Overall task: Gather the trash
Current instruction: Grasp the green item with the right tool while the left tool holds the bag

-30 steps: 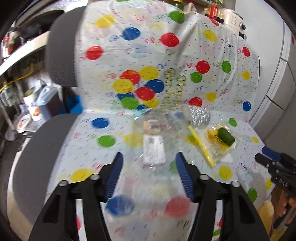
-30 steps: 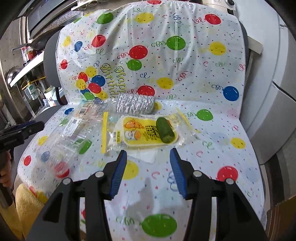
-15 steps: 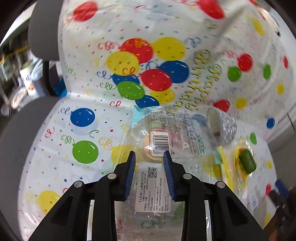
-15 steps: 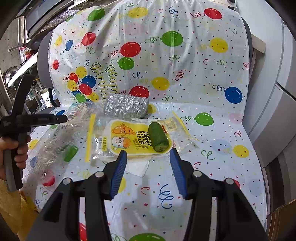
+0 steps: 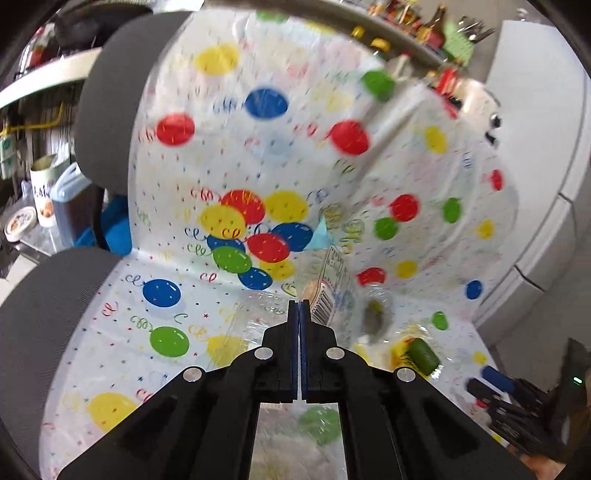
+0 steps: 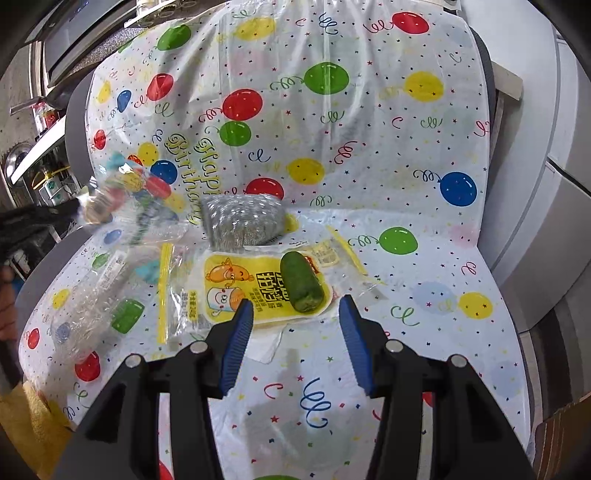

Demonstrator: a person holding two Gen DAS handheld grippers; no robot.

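Note:
My left gripper (image 5: 299, 305) is shut on a clear plastic wrapper (image 5: 327, 284) with a barcode label, held lifted off the seat. In the right wrist view that wrapper (image 6: 122, 206) hangs blurred at the left, by the left gripper (image 6: 33, 221). My right gripper (image 6: 295, 305) hovers just short of a yellow snack packet (image 6: 236, 288) with a green cucumber piece (image 6: 301, 282) on it. Its jaws are opening and the pads touch nothing. Behind the packet lies a silver scrubber (image 6: 242, 219). A zip bag with a yellow strip (image 6: 164, 291) and more clear packaging (image 6: 92, 295) lie to its left.
Everything rests on a grey chair (image 5: 44, 314) draped with a balloon-print plastic sheet (image 6: 406, 258). A white cabinet (image 6: 535, 221) stands close on the right. Tins and containers (image 5: 44, 192) crowd the left; a bottle shelf (image 5: 424, 29) runs behind. A cardboard edge (image 6: 561, 435) shows bottom right.
My left gripper's jaws came together on the clear wrapper, which now hangs lifted off the seat. My right gripper drew closer to the yellow packet.

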